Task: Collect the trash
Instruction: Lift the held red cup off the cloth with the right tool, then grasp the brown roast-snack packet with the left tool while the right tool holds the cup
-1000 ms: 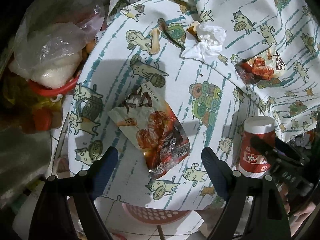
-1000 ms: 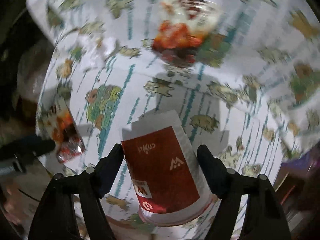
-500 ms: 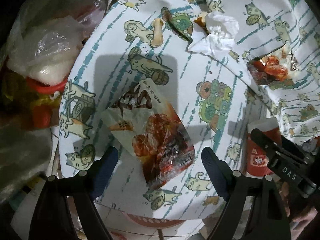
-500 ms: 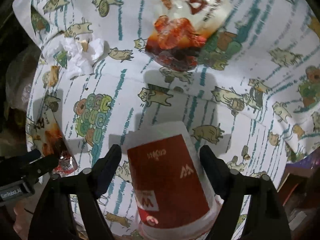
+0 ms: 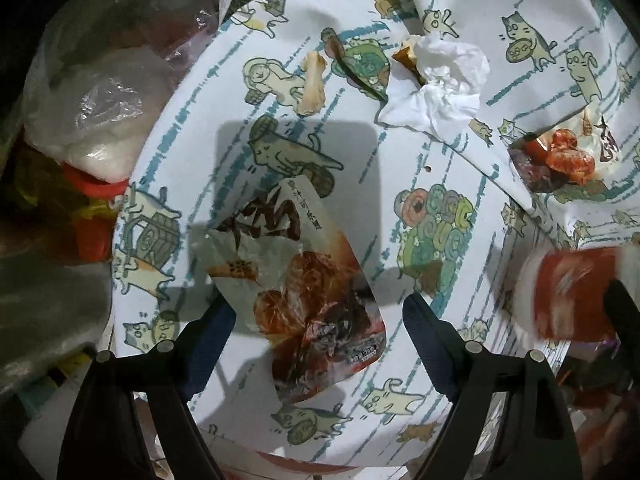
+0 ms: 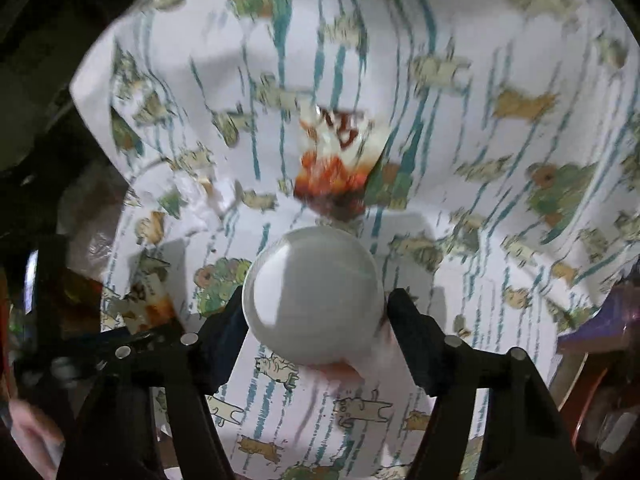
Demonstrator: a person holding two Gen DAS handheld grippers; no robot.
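Observation:
A red and white paper cup point(image 6: 312, 296) sits between the fingers of my right gripper point(image 6: 316, 320), which is shut on it; its white base faces the camera. The cup shows blurred at the right of the left wrist view point(image 5: 568, 292). My left gripper point(image 5: 316, 320) is open, its fingers on either side of a crumpled snack wrapper point(image 5: 304, 280) on the cartoon tablecloth point(image 5: 420, 152). A second wrapper with red food scraps point(image 5: 560, 160) lies at the right, blurred in the right wrist view point(image 6: 336, 160). A crumpled white tissue point(image 5: 440, 80) and a bone point(image 5: 312, 84) lie farther back.
A clear plastic bag over a red bin point(image 5: 92, 120) stands left of the round table. Dark clutter fills the left edge. The cloth hangs over the table's near rim point(image 5: 320, 452).
My right gripper has closed on the cup and tipped it, so its base now faces the camera. My left gripper has moved closer to the snack wrapper.

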